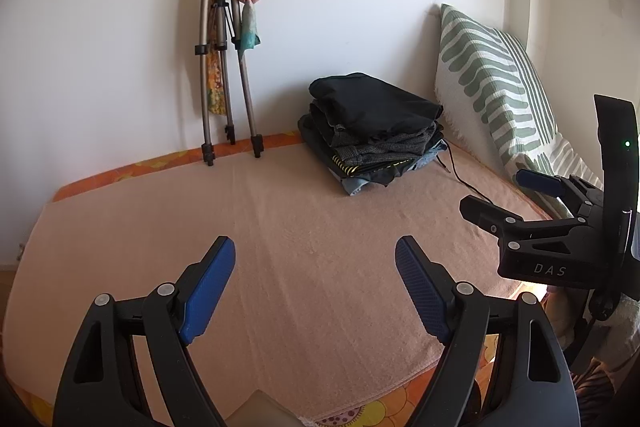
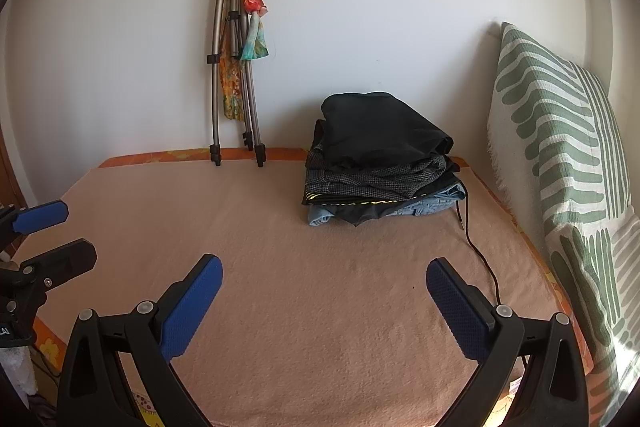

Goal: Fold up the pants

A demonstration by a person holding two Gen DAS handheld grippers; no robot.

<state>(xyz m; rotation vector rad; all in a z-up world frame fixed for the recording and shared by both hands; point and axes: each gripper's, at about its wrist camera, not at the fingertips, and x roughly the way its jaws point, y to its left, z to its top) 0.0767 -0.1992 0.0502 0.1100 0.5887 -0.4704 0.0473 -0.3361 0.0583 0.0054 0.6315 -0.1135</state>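
Hovering side by side over the bare peach blanket [image 2: 320,307] on the bed, the left claw [image 1: 315,283] and right claw [image 2: 324,301] both gape wide and grip nothing; one stack of folded pants [image 2: 380,163], roughly five garments, sits ahead of both, slightly right. Judged risks: one pinch may lift several layers or topple the stack, and its loose black drawstring [image 2: 478,251], trailing toward the right claw, could snag. Also counted: one folded tripod [image 2: 236,67], one striped pillow [image 2: 560,147].
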